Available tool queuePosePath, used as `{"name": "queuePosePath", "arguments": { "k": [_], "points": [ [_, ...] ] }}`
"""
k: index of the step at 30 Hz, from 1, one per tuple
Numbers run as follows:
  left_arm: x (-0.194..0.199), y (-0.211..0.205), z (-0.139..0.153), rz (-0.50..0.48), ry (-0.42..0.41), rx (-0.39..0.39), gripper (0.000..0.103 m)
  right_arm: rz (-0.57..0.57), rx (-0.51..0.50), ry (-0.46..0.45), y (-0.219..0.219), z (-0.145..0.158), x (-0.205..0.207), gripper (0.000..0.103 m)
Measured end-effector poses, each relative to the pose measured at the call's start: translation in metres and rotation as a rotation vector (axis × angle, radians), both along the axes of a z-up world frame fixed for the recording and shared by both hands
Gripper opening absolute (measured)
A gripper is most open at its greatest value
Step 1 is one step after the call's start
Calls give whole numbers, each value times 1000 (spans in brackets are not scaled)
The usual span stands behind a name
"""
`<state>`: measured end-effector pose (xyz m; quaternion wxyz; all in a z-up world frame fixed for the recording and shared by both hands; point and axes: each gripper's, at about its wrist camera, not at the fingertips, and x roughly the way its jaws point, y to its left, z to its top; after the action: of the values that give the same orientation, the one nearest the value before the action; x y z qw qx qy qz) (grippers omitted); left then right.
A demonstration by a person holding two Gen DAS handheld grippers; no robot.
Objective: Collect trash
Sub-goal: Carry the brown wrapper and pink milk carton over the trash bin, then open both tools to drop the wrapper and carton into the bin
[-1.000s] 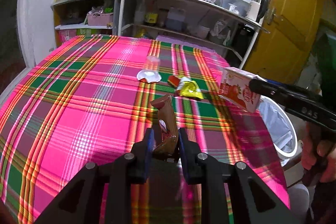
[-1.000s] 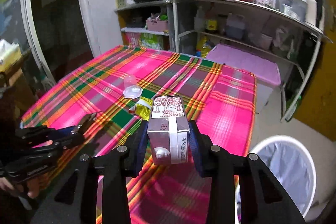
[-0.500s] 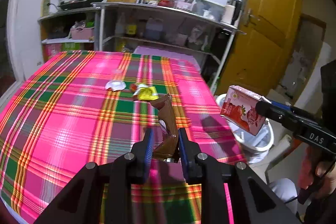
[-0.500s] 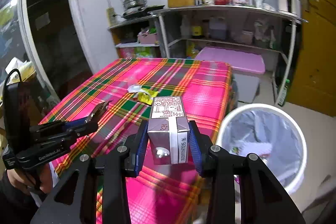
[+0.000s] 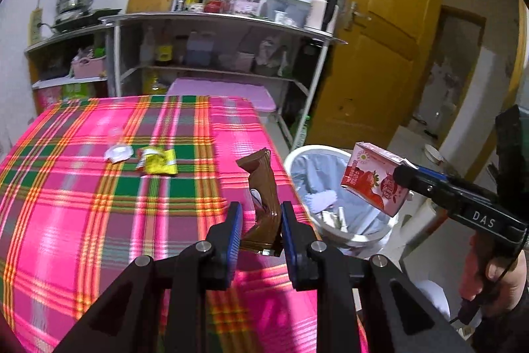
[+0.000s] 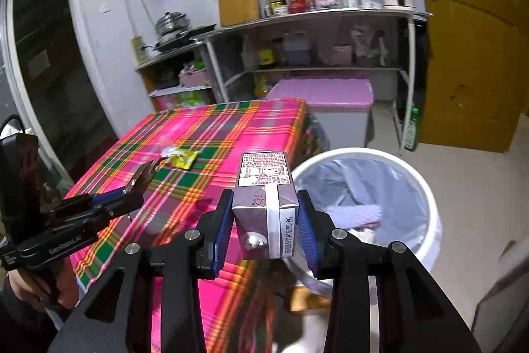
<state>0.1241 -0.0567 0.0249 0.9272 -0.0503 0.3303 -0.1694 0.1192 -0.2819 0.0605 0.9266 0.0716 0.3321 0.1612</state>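
While clamped in the right gripper (image 6: 264,230), pink strawberry drink carton (image 5: 375,184) near white lined trash bin (image 6: 426,204), not yet over it. Crumpled brown wrapper (image 5: 263,204) pinched between left gripper (image 5: 259,230) jaws above plaid-clothed counter (image 5: 99,204). Carrying step; next, centring both over the bin, then opening jaws.

Black left tool (image 5: 259,232) has blue pads (image 5: 235,229) and silver screws (image 5: 200,245).

Lower end of the brown wrapper (image 5: 263,204) behind the left claw (image 5: 259,222); bin (image 6: 426,187) contents blurred.
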Motion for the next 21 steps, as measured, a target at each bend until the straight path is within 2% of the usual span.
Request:
{"name": "queuePosePath", "arguments": {
  "k": [21],
  "points": [
    [58,-108,-32,-198,80,15,24,-142,4,100,-64,-42,18,39]
  ]
}}
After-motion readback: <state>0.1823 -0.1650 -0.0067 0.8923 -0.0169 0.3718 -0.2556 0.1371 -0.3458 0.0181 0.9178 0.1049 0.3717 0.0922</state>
